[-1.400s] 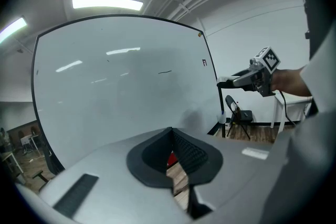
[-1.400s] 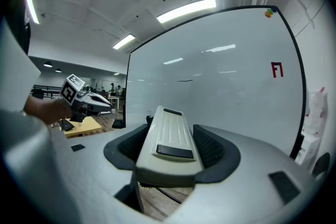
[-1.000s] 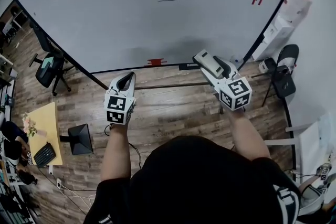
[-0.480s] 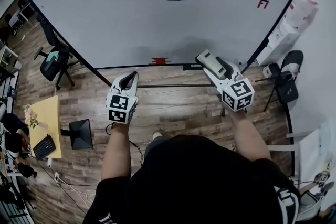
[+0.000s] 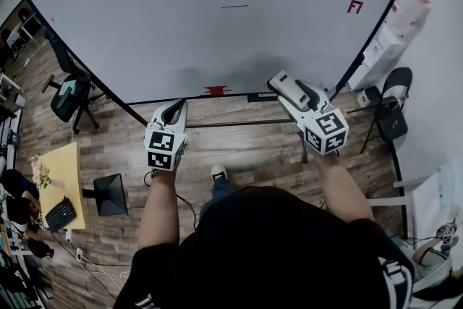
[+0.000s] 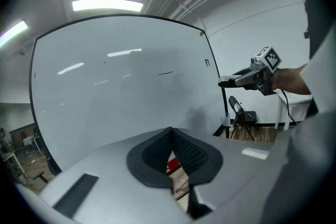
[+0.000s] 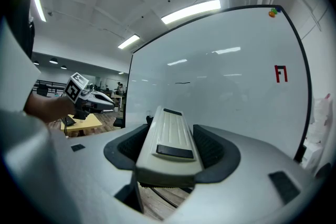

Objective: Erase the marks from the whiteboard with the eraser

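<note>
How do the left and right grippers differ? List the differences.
The right gripper is shut on the eraser; the left gripper is shut on nothing. In the head view the right gripper slants toward the left, while the left gripper points nearly straight at the whiteboard. Both carry a marker cube and face the whiteboard.

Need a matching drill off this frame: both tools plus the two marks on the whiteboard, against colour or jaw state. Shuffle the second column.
Things
1. left tool
2. right tool
3. short horizontal stroke
4. blocky mark

Colour or state
A. red
B. black
C. shut on the eraser
D. shut, nothing held

Pairs: 1-D, 2-C, 3-B, 4-A
</note>
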Demonstrator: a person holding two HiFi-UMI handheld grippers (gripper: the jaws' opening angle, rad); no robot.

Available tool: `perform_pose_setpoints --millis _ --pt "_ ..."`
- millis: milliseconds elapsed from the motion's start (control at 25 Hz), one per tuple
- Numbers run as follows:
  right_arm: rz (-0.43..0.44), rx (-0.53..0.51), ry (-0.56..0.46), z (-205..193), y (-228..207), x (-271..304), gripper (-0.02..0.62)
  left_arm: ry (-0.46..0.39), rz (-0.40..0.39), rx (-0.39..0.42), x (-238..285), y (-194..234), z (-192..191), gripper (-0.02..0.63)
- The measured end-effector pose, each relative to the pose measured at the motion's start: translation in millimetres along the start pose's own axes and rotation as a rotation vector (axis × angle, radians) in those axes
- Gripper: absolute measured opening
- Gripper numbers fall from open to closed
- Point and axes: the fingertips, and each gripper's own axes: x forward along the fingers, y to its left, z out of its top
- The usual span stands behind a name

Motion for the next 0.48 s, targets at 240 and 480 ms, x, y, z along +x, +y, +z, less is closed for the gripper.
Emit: perform_pose_setpoints --millis 240,480 --pt "-0.017 -0.004 0.004 4 -7 10 0.261 -0.017 -0.018 0.008 14 9 9 0.011" --pt "-0.032 -0.013 -0.005 8 -10 19 0.261 -0.026 -0.029 0.006 26 17 11 0.011"
